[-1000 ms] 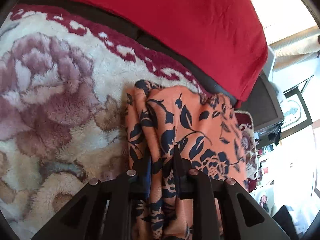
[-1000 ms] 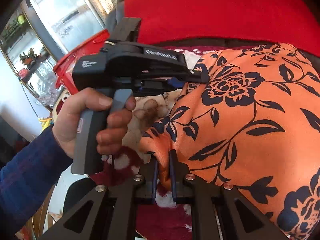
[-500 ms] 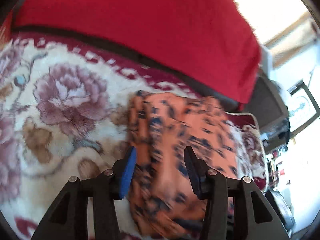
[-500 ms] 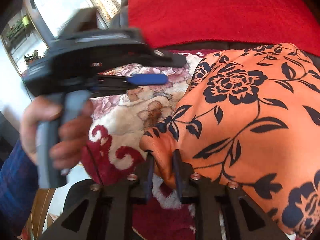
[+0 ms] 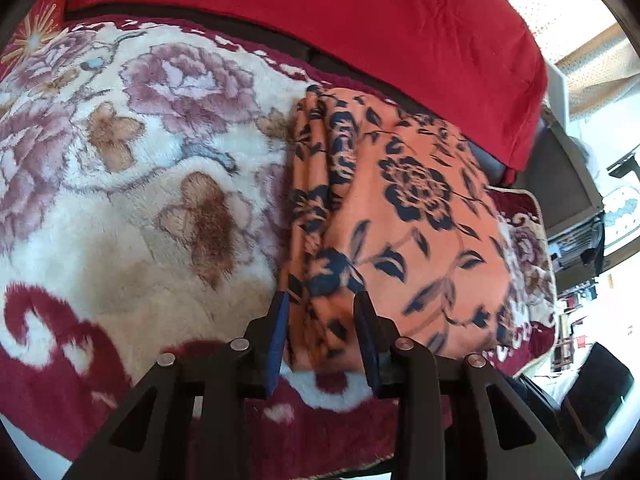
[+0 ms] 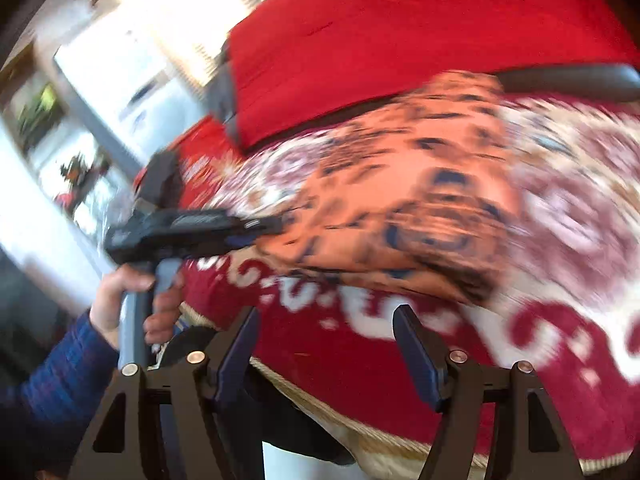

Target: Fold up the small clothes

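Observation:
An orange cloth (image 5: pixel 408 216) with dark blue flowers lies folded on a plush floral blanket (image 5: pixel 160 200). My left gripper (image 5: pixel 321 312) sits at the cloth's near left edge. Its jaws are closing with the bunched edge between them, and the pads stand clear of the fabric. The right wrist view is blurred by motion. There my right gripper (image 6: pixel 326 332) hangs over the blanket's red border (image 6: pixel 360 344), short of the cloth (image 6: pixel 420 184), jaws opening with nothing between them. A hand holds the left gripper (image 6: pixel 272 224) at the cloth's left edge.
A red cover (image 5: pixel 360 20) drapes over the dark backrest behind the blanket. The blanket's corded edge (image 6: pixel 400 444) runs just below my right gripper. A bright window (image 6: pixel 132 60) is at the left, with shelves and clutter (image 5: pixel 580 240) at the right.
Both grippers let go of the cloth's near edge and drew back toward me. The right one swung away and spread wide. The left one opened, then narrowed again.

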